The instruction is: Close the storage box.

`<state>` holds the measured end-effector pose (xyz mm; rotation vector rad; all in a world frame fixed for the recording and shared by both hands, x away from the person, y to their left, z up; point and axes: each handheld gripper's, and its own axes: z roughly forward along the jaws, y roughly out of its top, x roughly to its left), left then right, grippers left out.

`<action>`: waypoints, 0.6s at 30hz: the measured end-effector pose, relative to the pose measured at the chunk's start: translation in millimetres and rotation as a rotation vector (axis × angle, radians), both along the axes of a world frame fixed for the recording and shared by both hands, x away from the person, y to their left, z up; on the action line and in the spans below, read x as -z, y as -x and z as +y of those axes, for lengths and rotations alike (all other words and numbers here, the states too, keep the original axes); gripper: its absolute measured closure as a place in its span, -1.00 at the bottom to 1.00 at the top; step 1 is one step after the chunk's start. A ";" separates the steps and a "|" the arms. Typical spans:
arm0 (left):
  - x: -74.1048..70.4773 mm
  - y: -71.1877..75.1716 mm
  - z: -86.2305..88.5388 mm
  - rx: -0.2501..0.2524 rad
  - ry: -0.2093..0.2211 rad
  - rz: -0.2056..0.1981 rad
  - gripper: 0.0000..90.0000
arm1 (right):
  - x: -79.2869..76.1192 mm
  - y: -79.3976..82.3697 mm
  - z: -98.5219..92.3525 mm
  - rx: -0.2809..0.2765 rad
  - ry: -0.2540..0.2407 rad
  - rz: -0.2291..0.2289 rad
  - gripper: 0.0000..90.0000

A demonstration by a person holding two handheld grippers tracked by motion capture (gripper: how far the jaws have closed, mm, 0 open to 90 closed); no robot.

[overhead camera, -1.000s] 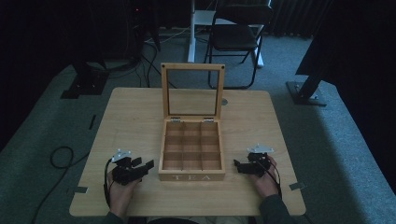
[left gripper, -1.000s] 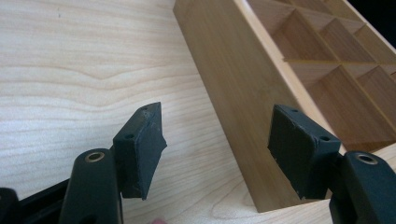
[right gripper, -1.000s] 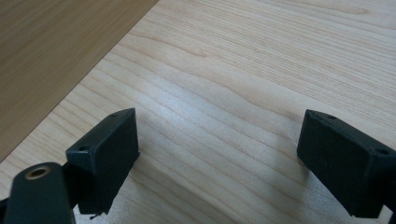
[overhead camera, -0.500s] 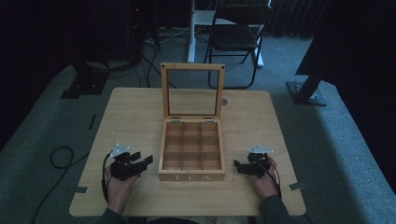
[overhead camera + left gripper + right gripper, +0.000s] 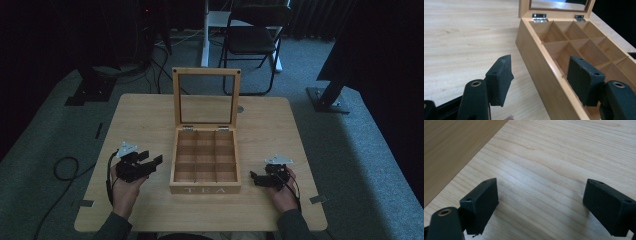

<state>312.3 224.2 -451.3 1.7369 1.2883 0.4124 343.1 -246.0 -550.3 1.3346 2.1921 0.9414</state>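
A wooden tea box (image 5: 205,189) marked TEA stands in the middle of the table with its glass-paned lid (image 5: 205,97) raised upright. Its compartments (image 5: 584,47) look empty. My left gripper (image 5: 149,164) hovers open just left of the box, lifted off the table and angled toward the box's left wall (image 5: 541,67). My right gripper (image 5: 254,178) rests low to the right of the box, open with nothing between its jaws. In the right gripper view its fingers (image 5: 482,200) frame bare tabletop, and the box's side wall (image 5: 451,150) lies at the upper left.
The light wooden table (image 5: 135,115) has bare room on both sides of the box. A small round mark (image 5: 240,108) lies behind the box. A folding chair (image 5: 255,35) and stand bases (image 5: 327,100) sit on the carpet beyond the table. A cable (image 5: 62,170) loops on the floor at left.
My left gripper has lifted and tilted toward the box's left side. The right gripper has stayed in place.
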 end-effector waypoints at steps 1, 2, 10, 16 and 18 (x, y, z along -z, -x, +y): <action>-1.8 -1.2 -0.6 0.001 -0.004 -0.004 -0.18 | 0.0 0.0 0.1 0.001 -0.001 0.000 -0.72; -3.6 -2.4 -1.0 0.002 -0.006 -0.008 -0.18 | 0.0 0.0 0.0 0.000 0.000 0.000 -0.72; -16.4 -10.9 -5.3 0.013 -0.015 -0.032 -0.18 | 0.0 0.0 0.0 0.000 0.000 0.000 -0.72; -27.0 -17.9 -11.0 0.028 -0.043 -0.055 -0.18 | 0.0 0.0 0.0 0.000 0.000 0.000 -0.72; -31.7 -20.7 -13.2 0.036 -0.052 -0.065 -0.19 | 0.0 0.0 0.0 0.000 0.000 0.000 -0.72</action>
